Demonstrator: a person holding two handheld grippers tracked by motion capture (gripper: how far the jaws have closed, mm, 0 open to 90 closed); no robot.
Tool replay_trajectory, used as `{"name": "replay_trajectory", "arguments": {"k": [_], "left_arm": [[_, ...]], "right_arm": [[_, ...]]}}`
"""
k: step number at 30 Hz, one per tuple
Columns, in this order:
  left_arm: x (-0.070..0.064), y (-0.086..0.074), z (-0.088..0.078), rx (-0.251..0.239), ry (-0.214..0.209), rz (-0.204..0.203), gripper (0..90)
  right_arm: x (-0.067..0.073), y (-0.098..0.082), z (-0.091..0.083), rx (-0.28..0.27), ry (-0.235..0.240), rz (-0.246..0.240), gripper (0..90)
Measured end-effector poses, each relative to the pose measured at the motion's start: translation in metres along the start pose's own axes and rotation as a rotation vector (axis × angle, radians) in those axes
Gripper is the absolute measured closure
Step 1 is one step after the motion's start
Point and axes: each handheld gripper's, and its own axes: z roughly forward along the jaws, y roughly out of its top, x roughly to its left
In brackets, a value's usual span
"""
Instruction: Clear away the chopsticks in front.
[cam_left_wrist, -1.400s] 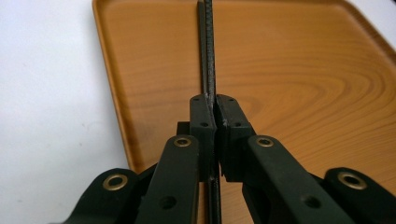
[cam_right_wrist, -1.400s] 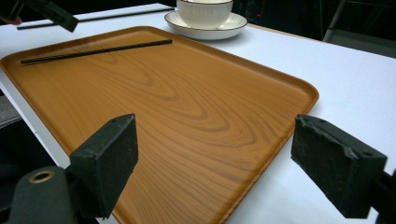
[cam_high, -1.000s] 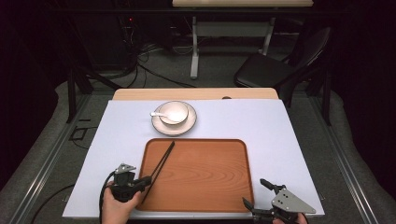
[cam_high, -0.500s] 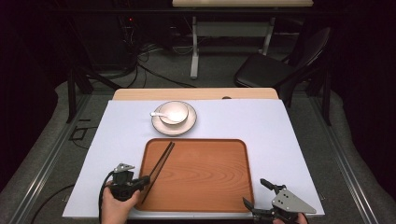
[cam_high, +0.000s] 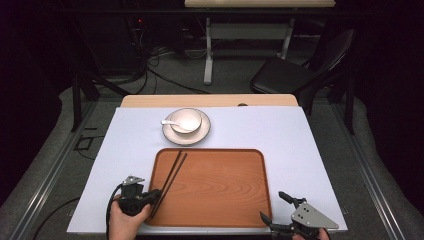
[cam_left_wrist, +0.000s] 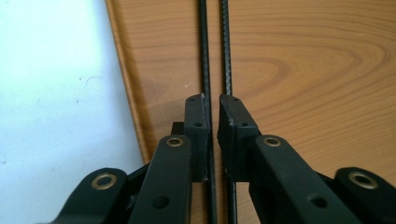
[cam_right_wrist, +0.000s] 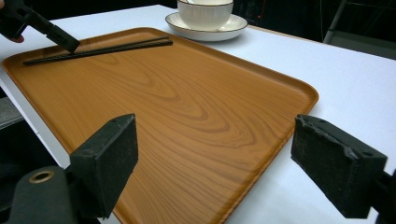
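Note:
Two black chopsticks (cam_high: 172, 175) lie flat on the left part of the wooden tray (cam_high: 220, 190), spread slightly at their far ends. My left gripper (cam_high: 156, 194) sits over their near ends. In the left gripper view its jaws stand a narrow slit apart, and the chopsticks (cam_left_wrist: 204, 46) run beneath the pads rather than being pinched between them. The left gripper (cam_right_wrist: 65, 43) also shows far off on the chopsticks (cam_right_wrist: 116, 48). My right gripper (cam_high: 275, 207) rests wide open at the tray's near right corner, holding nothing.
A white bowl (cam_high: 186, 120) with a white spoon (cam_high: 170, 122) sits on a saucer (cam_high: 200, 132) just beyond the tray. A white sheet (cam_high: 300, 145) covers the table. A black chair (cam_high: 290, 75) stands behind the table.
The chopsticks have come a little farther onto the tray and now lie slightly spread. The left gripper shifted right with them. The right gripper has not moved.

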Motion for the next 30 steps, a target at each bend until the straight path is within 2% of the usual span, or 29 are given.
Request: {"name": "replay_trajectory", "arguments": {"k": [6, 10, 14, 17, 19, 21, 24, 27, 30], "left_arm": [[-0.001, 0.000, -0.001, -0.015, -0.023, 0.002, 76.4], [-0.001, 0.000, -0.002, -0.039, -0.030, 0.014, 69.2], [0.000, 0.001, -0.004, -0.091, -0.019, 0.062, 60.4], [0.001, 0.001, -0.004, -0.122, -0.028, 0.090, 54.8], [0.001, 0.001, -0.005, -0.143, -0.008, 0.123, 50.3], [0.002, 0.002, -0.005, -0.165, -0.002, 0.139, 47.1], [0.004, 0.005, -0.006, -0.191, 0.029, 0.166, 40.4], [0.006, 0.008, -0.008, -0.227, 0.061, 0.180, 35.8], [0.011, 0.009, -0.011, -0.258, 0.081, 0.172, 34.1]], "right_arm": [[0.000, 0.000, 0.000, -0.001, 0.001, 0.000, 14.5], [0.000, 0.000, 0.000, -0.001, 0.000, 0.001, 14.4], [0.001, 0.000, 0.000, 0.002, 0.001, 0.005, 14.4], [0.001, 0.000, 0.000, 0.002, 0.001, 0.005, 14.5], [0.001, 0.000, 0.001, 0.002, 0.001, 0.005, 14.4], [0.001, 0.000, 0.001, 0.002, 0.000, 0.004, 14.4], [0.001, 0.000, 0.001, 0.002, 0.000, 0.002, 14.4], [0.000, 0.000, 0.001, 0.003, -0.001, 0.003, 14.4], [0.000, 0.000, 0.001, 0.004, 0.000, 0.005, 14.4]]}}
